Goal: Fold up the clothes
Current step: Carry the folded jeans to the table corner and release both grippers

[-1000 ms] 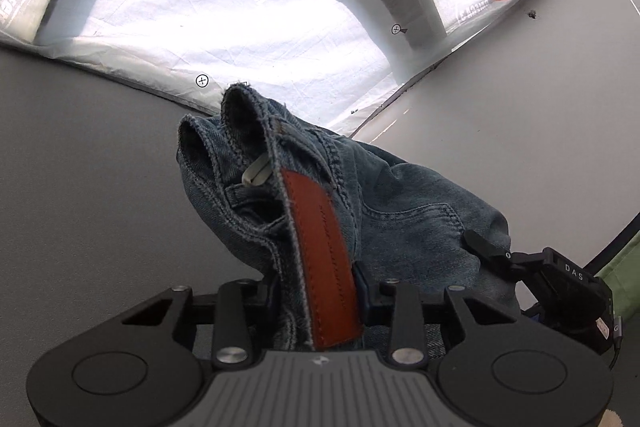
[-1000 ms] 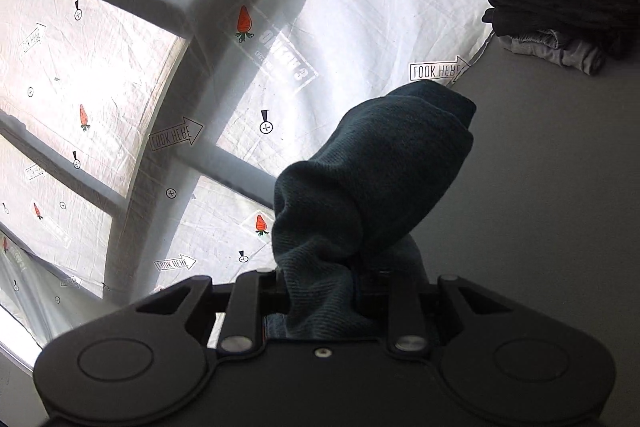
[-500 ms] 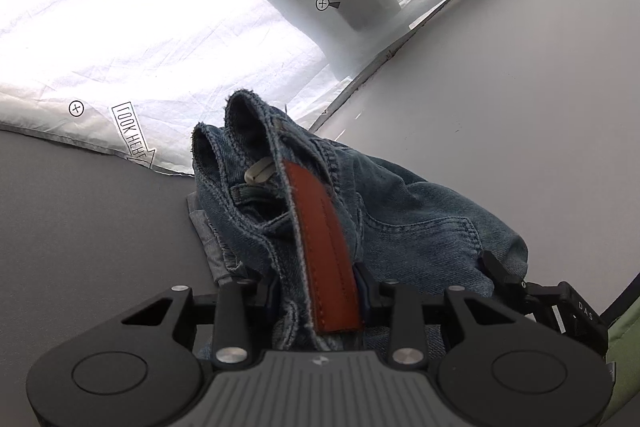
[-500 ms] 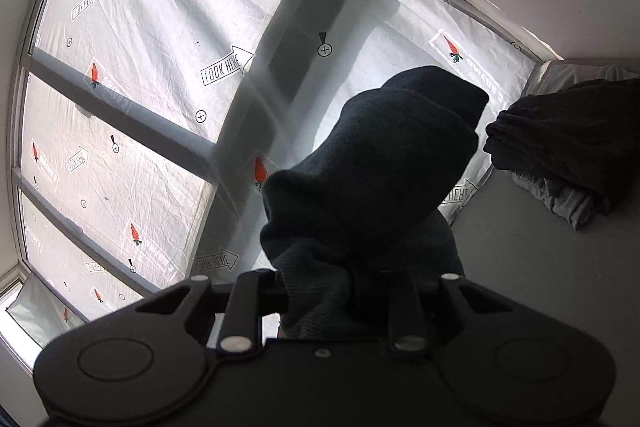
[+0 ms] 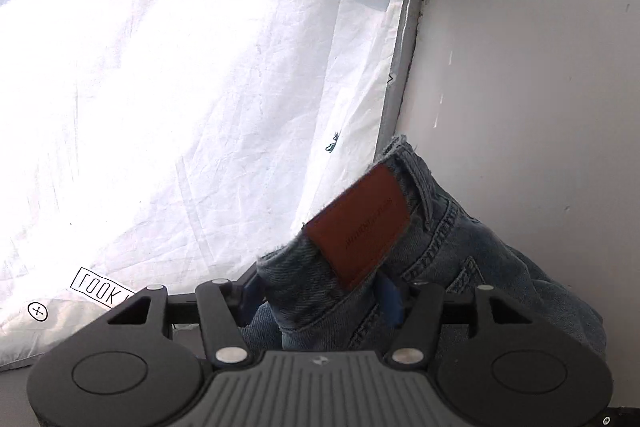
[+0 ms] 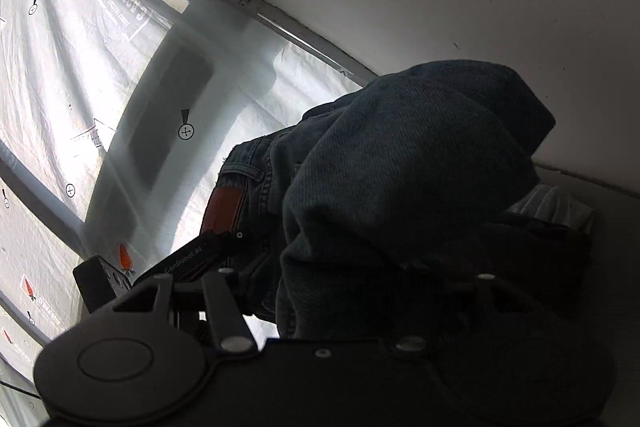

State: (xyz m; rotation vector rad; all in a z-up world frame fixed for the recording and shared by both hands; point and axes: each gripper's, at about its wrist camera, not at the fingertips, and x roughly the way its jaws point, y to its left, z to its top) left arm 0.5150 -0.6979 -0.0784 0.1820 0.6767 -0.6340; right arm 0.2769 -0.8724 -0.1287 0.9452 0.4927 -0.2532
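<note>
Here, nearest the left camera, the left gripper (image 5: 320,297) has the jeans (image 5: 440,259) bunched between its fingers (image 5: 388,297); its jaws have just been opening, and the blue pads stand beside the denim with some slack on the left side, so the hold looks loosened. In the right view the right gripper (image 6: 344,303) has also just been opening, a thick dark fold of the jeans between its fingers, though shadow hides whether the pads press. Beyond lie the brown leather patch (image 5: 360,227), then a folded pile (image 6: 556,207) at the far right, the printed sheet (image 5: 180,107) and the wall (image 5: 540,47). If both let go here, I judge the folded bundle could slump open and land crooked.
</note>
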